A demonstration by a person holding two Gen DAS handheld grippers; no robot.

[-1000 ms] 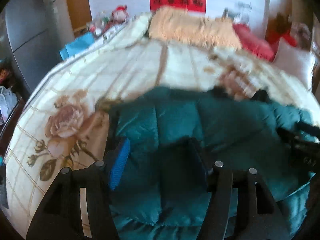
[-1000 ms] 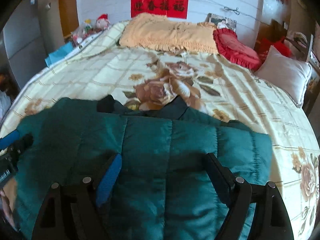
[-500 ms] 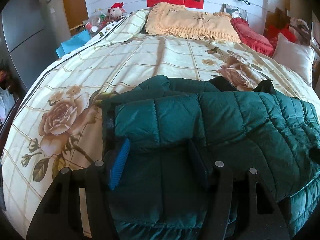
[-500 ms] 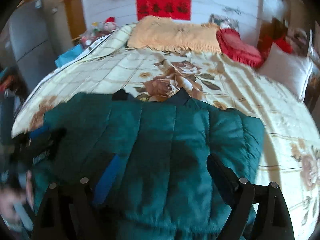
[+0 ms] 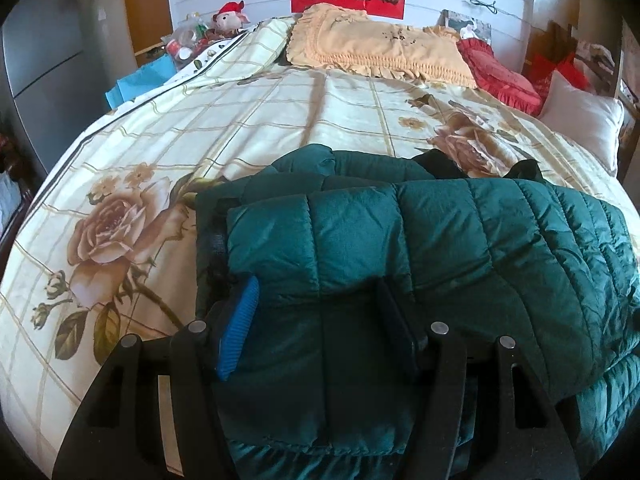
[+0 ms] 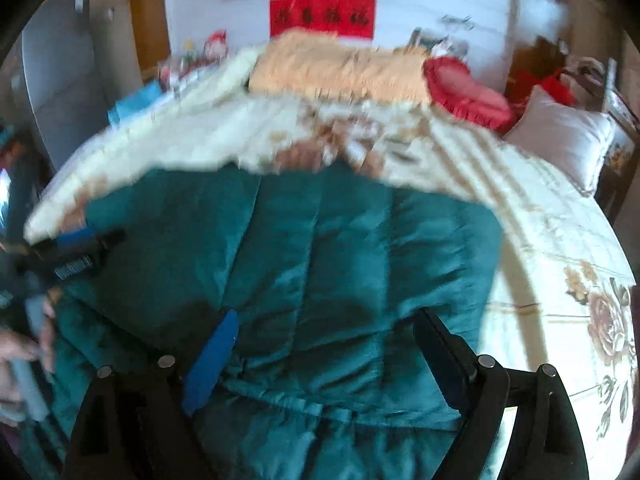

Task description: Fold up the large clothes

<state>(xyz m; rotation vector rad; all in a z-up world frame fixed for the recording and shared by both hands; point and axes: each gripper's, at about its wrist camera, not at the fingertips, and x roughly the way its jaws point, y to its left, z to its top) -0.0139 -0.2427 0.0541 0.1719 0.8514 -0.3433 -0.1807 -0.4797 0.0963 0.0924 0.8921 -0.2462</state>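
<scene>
The left gripper (image 5: pixel 316 300) is pinching a thick fold of the green quilted jacket (image 5: pixel 460 240) between half-parted jaws. The right gripper (image 6: pixel 324 332) is standing wide above the jacket's panel; through the blur its pads appear not to be pressing the fabric. The jacket is lying folded across the near end of the floral bedspread (image 5: pixel 280 120), below the yellow pillow (image 5: pixel 380 52).
</scene>
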